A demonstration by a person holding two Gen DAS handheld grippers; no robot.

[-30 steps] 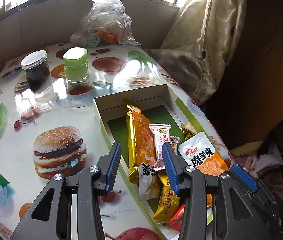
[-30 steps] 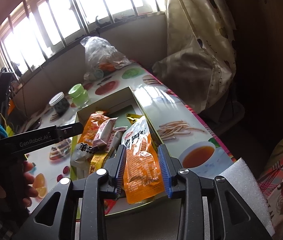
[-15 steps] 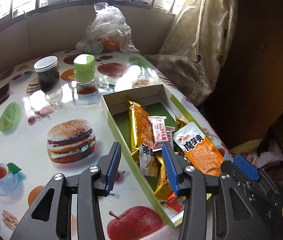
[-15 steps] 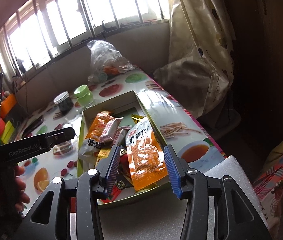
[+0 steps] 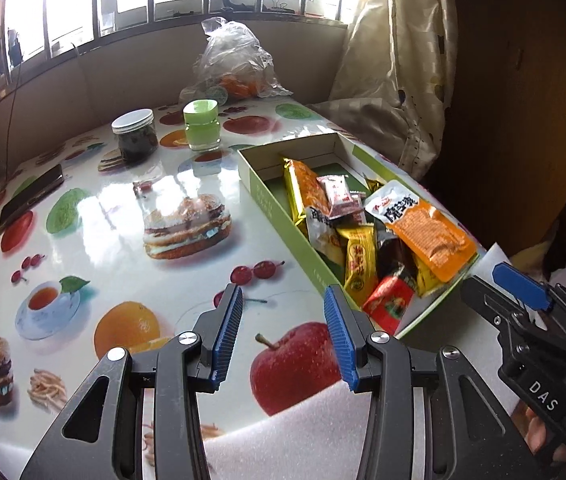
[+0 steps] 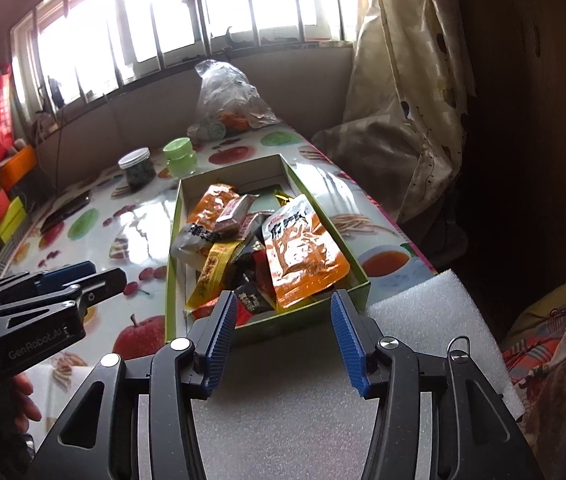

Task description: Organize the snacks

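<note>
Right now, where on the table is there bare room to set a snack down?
Free: the tablecloth stretch between the green cardboard box and the black phone, and the white foam sheet nearest us. Crowded: the box's near half, piled with packets.

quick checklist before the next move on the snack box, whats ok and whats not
1. Right gripper empty: ok, its jaws have just been opening and nothing sits between them.
2. Left gripper empty: ok, jaws apart over the bare tablecloth.
3. Large orange packet released: ok, it lies in the green box on the other snacks.
4. Loose snacks left on the table: ok, none in view.
5. Snacks tidy: not ok, packets overlap in a heap.
6. Box seated on the table: cannot tell, its near end meets the white foam sheet.
</note>
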